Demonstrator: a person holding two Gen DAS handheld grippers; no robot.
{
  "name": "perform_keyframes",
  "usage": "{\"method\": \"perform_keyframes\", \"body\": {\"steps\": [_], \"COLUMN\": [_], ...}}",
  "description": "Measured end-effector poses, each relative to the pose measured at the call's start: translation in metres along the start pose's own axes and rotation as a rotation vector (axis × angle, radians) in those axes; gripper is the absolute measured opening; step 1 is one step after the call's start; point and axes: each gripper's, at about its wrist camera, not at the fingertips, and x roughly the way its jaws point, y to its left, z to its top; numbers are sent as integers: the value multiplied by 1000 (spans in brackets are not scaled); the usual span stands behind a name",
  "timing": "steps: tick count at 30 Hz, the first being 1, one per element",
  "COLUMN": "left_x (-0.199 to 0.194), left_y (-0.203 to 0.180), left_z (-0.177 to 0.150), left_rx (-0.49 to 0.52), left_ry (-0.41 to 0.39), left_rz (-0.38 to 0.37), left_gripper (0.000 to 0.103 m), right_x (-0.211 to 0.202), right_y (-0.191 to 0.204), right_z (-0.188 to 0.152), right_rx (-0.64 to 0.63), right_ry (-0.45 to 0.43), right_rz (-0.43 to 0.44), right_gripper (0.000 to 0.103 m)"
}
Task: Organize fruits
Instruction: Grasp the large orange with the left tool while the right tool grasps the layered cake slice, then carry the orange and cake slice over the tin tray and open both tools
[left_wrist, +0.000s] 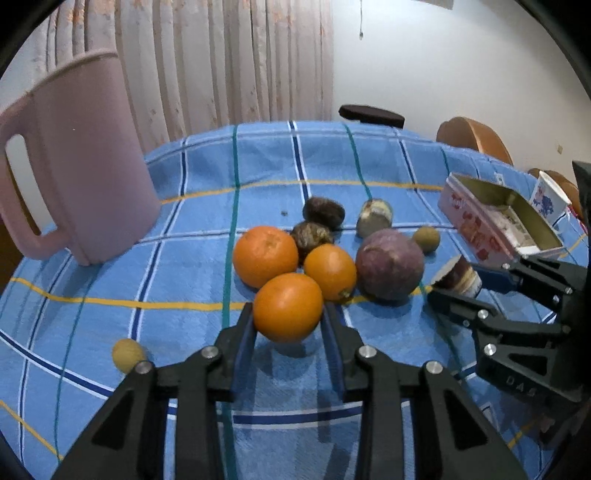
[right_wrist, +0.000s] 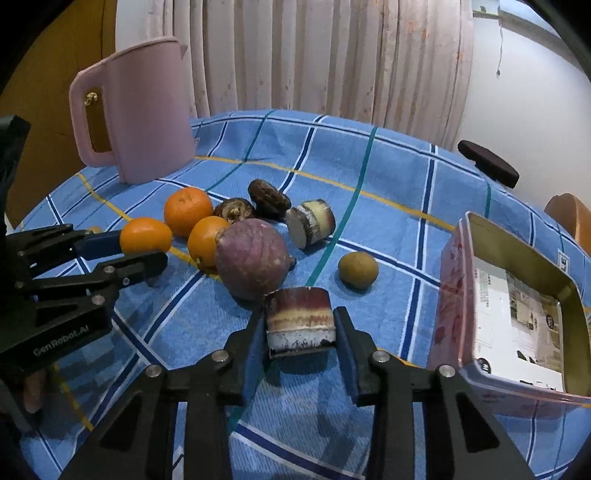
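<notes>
My left gripper (left_wrist: 288, 314) is shut on an orange (left_wrist: 287, 307) and holds it just above the blue checked cloth; it also shows in the right wrist view (right_wrist: 146, 236). Two more oranges (left_wrist: 265, 255) (left_wrist: 330, 271) lie behind it, beside a big purple fruit (left_wrist: 389, 264). My right gripper (right_wrist: 300, 325) is shut on a cut sugarcane piece (right_wrist: 300, 319), also seen in the left wrist view (left_wrist: 458, 277). A second cane piece (right_wrist: 311, 222), two dark wrinkled fruits (right_wrist: 269, 198) (right_wrist: 233, 209) and a small green-brown fruit (right_wrist: 358, 270) lie on the cloth.
A pink jug (right_wrist: 136, 118) stands at the back left. An open tin box (right_wrist: 517, 306) sits at the right, with a paper cup (left_wrist: 548, 201) behind it. Another small yellowish fruit (left_wrist: 127, 355) lies near the left front. Chair backs (left_wrist: 474, 138) stand beyond the table.
</notes>
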Motion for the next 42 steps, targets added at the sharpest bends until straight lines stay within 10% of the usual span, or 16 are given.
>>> {"method": "perform_keyframes", "body": {"steps": [42], "left_x": [4], "left_y": [-180], "left_z": [84], "left_rx": [176], "left_ry": [-103], "left_rz": [-127], "left_gripper": [36], "right_x": [-73], "right_y": [-179], "right_z": [-22], "right_rx": [177], "right_ry": [-93], "right_rz": [-252], "right_gripper": [38]}}
